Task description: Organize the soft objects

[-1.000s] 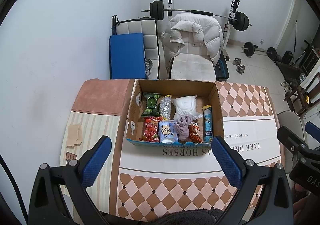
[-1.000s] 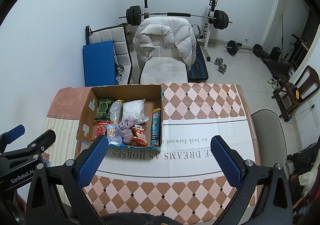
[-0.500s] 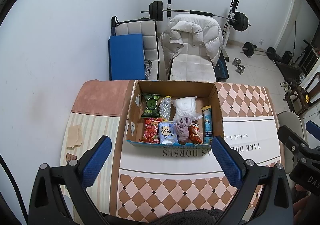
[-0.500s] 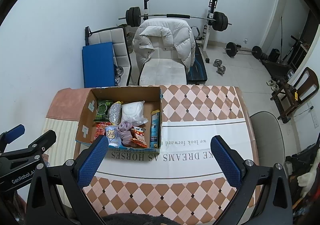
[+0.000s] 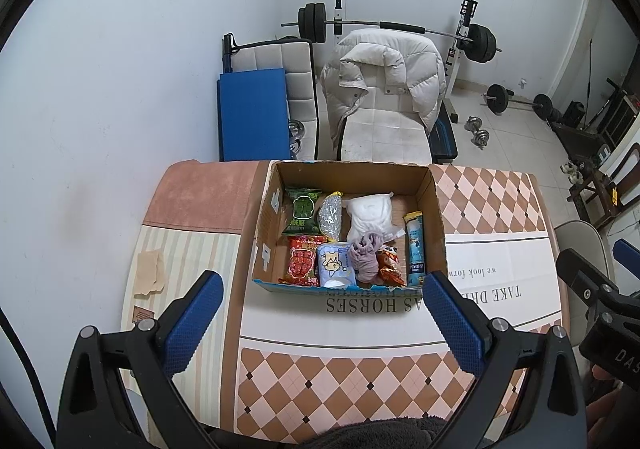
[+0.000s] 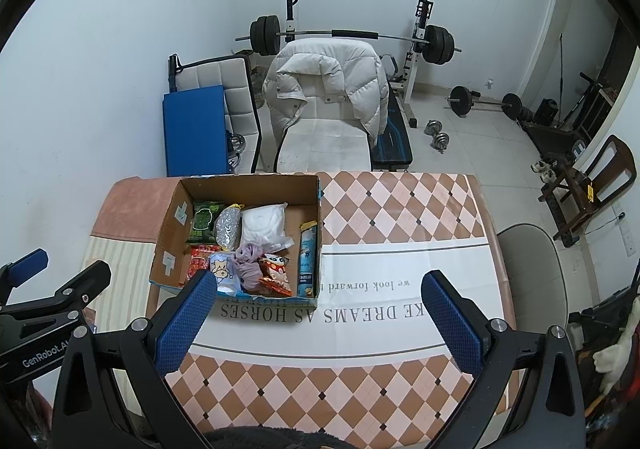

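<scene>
All soft packets and the purple cloth lie packed inside the cardboard box on the surface, none outside; both the left hand-held gripper and right hand-held gripper hover spread and empty, consistent with sorting finished or unpacking pending.

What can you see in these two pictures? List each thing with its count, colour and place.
Cardboard box: one, brown, on the table.
Snack packets: several, green, red, orange, in the box.
White bag: one, in the box.
Purple cloth: one, in the box.
Tablecloth: one, brown-pink checked, on the table.
Jacket: one, white, over the chair behind the table.
Barbell: one, black, on its rack by the wall.
Left gripper: blue jaws open.
Right gripper: blue jaws open.
</scene>
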Tool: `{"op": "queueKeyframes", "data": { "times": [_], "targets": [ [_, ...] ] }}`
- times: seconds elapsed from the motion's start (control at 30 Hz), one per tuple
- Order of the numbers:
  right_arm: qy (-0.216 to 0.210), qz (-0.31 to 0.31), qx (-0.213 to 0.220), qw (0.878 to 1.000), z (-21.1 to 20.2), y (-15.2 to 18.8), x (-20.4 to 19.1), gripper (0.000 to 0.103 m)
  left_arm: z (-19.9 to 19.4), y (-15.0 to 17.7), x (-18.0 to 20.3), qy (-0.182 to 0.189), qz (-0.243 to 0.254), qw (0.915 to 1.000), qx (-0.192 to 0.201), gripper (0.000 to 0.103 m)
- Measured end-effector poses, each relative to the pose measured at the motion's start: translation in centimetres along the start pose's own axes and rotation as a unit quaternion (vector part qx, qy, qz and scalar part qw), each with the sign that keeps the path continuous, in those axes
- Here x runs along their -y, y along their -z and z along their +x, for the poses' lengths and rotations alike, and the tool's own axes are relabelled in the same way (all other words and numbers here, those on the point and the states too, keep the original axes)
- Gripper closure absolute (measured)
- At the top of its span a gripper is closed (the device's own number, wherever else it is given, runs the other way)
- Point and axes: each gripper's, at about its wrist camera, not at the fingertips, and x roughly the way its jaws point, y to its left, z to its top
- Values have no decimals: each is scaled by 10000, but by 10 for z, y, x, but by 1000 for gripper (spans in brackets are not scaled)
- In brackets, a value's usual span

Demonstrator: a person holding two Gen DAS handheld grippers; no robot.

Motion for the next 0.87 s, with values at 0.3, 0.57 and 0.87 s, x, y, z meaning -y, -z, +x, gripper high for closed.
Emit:
{"op": "queueKeyframes", "data": {
  "times": [0.3,0.57,0.87],
  "targets": [
    [3,31,-15,10000,-3,0,-1,0,-1,-4,0,22,22,10000,6,1],
    [1,16,-10,10000,-3,0,-1,0,-2,-5,1,11,43,10000,22,1],
    [16,25,-3,10000,-4,1,0,0,-8,-9,0,26,24,10000,92,1]
  ]
}}
